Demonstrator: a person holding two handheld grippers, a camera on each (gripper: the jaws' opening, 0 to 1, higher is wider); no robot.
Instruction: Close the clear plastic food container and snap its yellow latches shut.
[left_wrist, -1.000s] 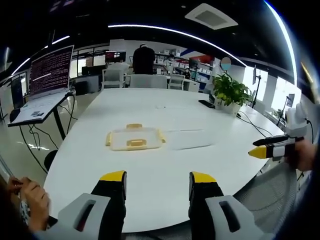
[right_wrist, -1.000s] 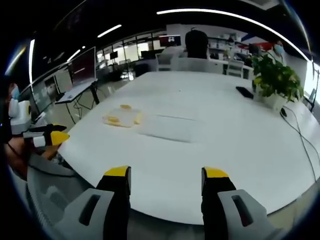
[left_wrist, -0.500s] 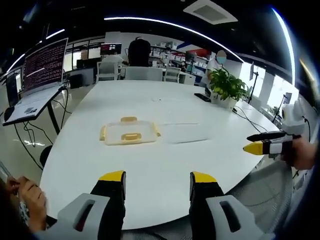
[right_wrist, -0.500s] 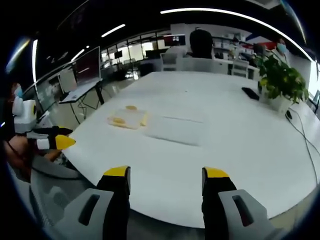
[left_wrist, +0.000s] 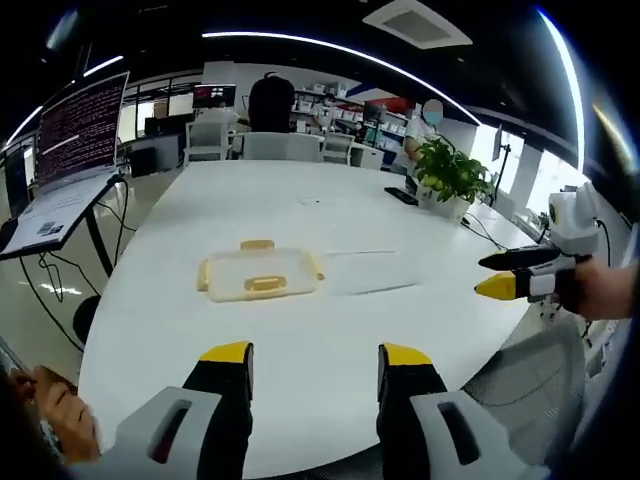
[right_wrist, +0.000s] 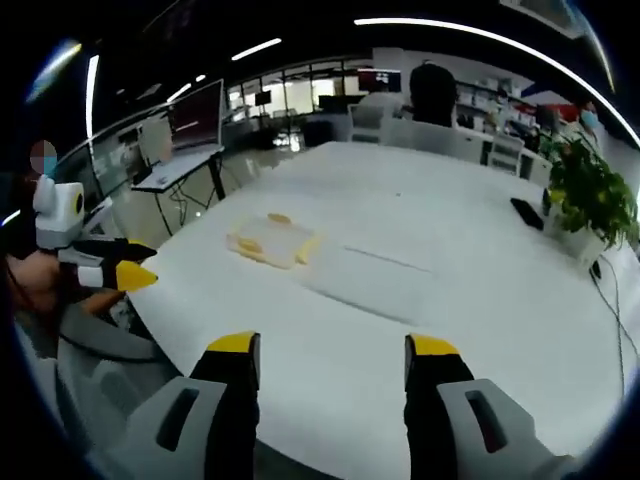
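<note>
Here, in the left gripper view, a laptop (left_wrist: 70, 150) is glowing with text at the upper left of the frame, beside the big white table (left_wrist: 300, 340). At the lower left corner a person's hand (left_wrist: 60, 425) is showing. The left gripper (left_wrist: 315, 358) is rising from the bottom centre, its yellow-tipped jaws standing spread and holding nothing. Just above it, left of the frame's centre, the clear plastic food container (left_wrist: 258, 275) is lying flat on the table, its yellow latches (left_wrist: 265, 285) sticking out at its edges; I cannot tell whether they are snapped. To the right of it a clear flat sheet (left_wrist: 375, 272) is lying on the tabletop. Further right a potted plant (left_wrist: 445, 180) is standing at the far edge, and the right gripper (left_wrist: 500, 275) is reaching in at the right edge, held by a hand (left_wrist: 600, 290).

In the right gripper view, the left gripper (right_wrist: 125, 265) is poking in at the left edge. The container (right_wrist: 272, 240) is lying left of centre, well apart from both tools. The right gripper (right_wrist: 335, 350) is rising at the bottom, jaws spread and empty. The plant (right_wrist: 590, 190) is sitting at the right.
</note>
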